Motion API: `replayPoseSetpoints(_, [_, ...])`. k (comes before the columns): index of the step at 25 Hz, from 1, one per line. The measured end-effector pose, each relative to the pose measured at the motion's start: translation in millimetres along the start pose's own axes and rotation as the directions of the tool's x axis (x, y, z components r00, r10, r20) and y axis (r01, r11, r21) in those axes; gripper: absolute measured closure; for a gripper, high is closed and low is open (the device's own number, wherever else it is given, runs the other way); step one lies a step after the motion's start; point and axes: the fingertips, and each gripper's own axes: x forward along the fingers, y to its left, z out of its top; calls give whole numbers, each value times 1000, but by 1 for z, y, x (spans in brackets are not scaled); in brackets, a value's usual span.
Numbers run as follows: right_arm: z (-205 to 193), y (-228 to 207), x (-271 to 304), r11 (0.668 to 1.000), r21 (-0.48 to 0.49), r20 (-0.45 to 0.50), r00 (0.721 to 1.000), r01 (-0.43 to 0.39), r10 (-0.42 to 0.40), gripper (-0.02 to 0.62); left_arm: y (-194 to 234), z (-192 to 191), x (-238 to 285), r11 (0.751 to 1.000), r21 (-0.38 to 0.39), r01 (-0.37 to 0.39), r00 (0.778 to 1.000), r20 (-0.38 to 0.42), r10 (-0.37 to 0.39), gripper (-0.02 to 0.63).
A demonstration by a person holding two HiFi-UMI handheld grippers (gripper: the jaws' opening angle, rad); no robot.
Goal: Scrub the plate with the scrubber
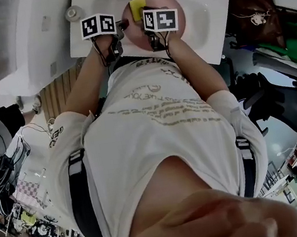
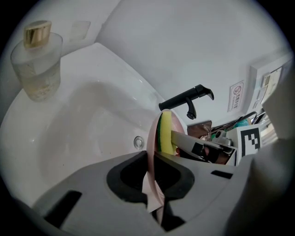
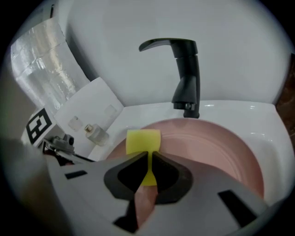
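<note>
Left gripper (image 2: 152,156): I clamp the plate (image 2: 150,144) by its rim, below the faucet (image 2: 186,99).
Right gripper (image 3: 148,155): I pinch the scrubber (image 3: 143,140), flat on the plate's face.

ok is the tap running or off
Off: in both gripper views no water falls from the spout of the black tap, and none runs over the pink plate.

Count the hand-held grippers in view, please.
2. The left hand-held gripper clamps the plate's edge over the sink; the right hand-held gripper holds the scrubber against the plate. None seems hidden.
</note>
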Motion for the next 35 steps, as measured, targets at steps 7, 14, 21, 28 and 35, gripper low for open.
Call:
replayPoseSetpoints(7, [1,-35,-4,984,-105,19,989,145,-144,551,4,-10,-1,1000,-10,11,1000,-14,-11,566])
replayPoseSetpoints(14, [-3,-72,-13,969,-97,-21,973,225,-228,551,6,-8,-6,1000,-12,20,1000,-6,-20,565])
replayPoseSetpoints(21, [-31,-102,-23,964,-61,-143,954,257,-264,551,21,-2,-6,999,-44,-9,999,44,11,565])
replayPoseSetpoints(28, [-70,-95,-29,971,-110,-283,930,210,-233,551,31,8,-10,997,-68,-44,995,85,50,565])
replayPoseSetpoints(35, [-98,-47,-30,994,-107,-386,919,38,-76,551,27,15,-11,996,-91,-26,994,108,35,563])
